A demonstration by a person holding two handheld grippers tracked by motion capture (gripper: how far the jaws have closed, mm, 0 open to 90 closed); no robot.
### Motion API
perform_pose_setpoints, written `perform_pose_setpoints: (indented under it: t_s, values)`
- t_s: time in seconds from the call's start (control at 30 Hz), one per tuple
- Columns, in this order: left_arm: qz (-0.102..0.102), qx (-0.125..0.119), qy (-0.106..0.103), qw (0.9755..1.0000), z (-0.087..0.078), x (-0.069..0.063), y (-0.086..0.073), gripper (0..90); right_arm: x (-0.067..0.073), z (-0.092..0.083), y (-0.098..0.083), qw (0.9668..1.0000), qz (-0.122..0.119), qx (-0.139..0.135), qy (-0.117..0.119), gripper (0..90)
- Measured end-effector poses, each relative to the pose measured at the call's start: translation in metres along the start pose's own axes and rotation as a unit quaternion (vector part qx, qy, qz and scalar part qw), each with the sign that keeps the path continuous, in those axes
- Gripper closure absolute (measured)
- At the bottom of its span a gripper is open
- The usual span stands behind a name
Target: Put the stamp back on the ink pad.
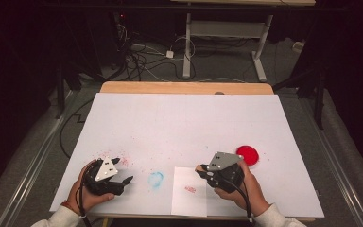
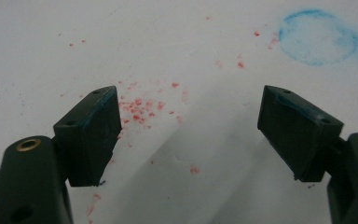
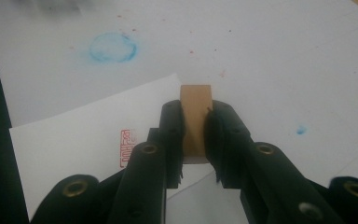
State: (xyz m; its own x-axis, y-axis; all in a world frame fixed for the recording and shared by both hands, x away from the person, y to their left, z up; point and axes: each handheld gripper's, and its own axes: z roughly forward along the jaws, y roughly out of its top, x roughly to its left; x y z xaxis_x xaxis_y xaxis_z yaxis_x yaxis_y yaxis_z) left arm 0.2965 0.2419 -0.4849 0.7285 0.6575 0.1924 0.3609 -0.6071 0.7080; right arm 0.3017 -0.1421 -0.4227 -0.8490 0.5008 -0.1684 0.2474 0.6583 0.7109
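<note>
Right hand-held gripper (image 3: pixel 195 135) clamps wooden stamp (image 3: pixel 196 112) above paper (image 3: pixel 74 144)

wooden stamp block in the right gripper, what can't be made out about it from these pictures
- Wooden stamp block: its stamping face, right gripper view, hidden by the right gripper clamped on it.
- Red stamped mark on the white paper sheet: characters too small and blurred; partly behind a jaw.
- High view: block mostly covered by the gripper.

Right gripper (image 3: pixel 196 135) jaws clamp a wooden stamp (image 3: pixel 196 119) above stamped paper (image 3: pixel 84 144).
</note>
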Motion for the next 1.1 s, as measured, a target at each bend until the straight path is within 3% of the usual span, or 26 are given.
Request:
perform_pose_setpoints:
  t_s: [0.6, 0.9, 1.1]
  values:
    - [0.002, 0.004, -0.003, 1.0, 0.001, -0.002, 0.0, 20.7, -0.028, -0.035, -0.006, 0.9972, 0.034, -0.03, -0.061, 75.5]
    - [0.001, 0.003, -0.003, 1.0, 0.001, -0.002, 0.0, 20.7, -0.046, -0.047, -0.016, 0.9928, 0.05, -0.025, -0.106, 75.6]
    - [0.0, 0.003, -0.003, 1.0, 0.001, -0.001, 0.0, 20.7, -0.06, -0.052, -0.028, 0.9897, 0.072, -0.017, -0.123, 75.6]
